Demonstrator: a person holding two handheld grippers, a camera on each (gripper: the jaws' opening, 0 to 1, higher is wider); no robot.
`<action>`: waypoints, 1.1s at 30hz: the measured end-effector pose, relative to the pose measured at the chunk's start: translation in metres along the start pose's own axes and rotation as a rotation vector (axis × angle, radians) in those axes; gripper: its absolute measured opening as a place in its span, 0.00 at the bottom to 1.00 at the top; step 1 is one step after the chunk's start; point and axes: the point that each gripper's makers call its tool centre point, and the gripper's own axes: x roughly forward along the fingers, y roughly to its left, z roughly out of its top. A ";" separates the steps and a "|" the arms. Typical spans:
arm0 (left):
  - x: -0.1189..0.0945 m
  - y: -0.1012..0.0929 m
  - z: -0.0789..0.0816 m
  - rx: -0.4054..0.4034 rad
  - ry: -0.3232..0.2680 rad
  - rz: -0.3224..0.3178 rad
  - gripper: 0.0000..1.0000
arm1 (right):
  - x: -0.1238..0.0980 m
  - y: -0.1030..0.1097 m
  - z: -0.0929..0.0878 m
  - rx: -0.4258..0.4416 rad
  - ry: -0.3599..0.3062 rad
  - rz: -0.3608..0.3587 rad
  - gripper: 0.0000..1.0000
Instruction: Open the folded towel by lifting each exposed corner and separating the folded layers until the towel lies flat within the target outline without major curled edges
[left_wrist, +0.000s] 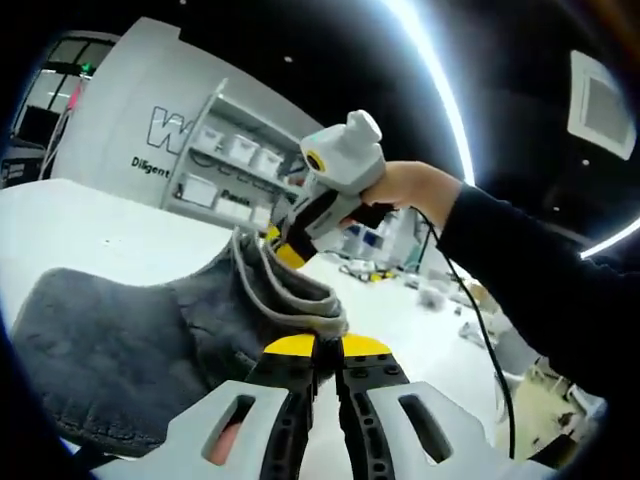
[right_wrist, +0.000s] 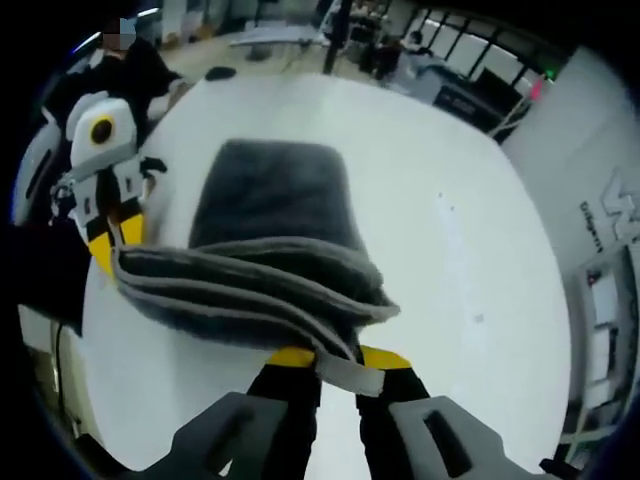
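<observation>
Grey towel (right_wrist: 268, 215) rises off the white worktop (right_wrist: 450, 200), one edge lifted at lower centre of both views — each tool pinches a corner: left tool (left_wrist: 327, 350) closed on the hem, right tool (right_wrist: 338, 362) likewise. I judge the unfolding about midway; layers remain stacked, nothing flat yet, and no outline is visible. Shelves (left_wrist: 235, 165) at upper left hold white bins — contents unreadable.

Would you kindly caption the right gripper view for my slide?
Both grippers pinch the grey towel's lifted edge above the white table.
</observation>
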 end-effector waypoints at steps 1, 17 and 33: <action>0.000 -0.001 -0.001 0.000 0.001 -0.001 0.05 | 0.000 0.000 -0.001 0.002 0.000 -0.001 0.08; 0.014 -0.011 -0.009 -0.019 0.039 -0.001 0.05 | 0.007 -0.004 -0.017 -0.001 0.030 -0.025 0.08; 0.029 -0.013 -0.028 0.003 0.087 0.005 0.06 | 0.013 -0.005 -0.036 0.025 0.029 -0.047 0.08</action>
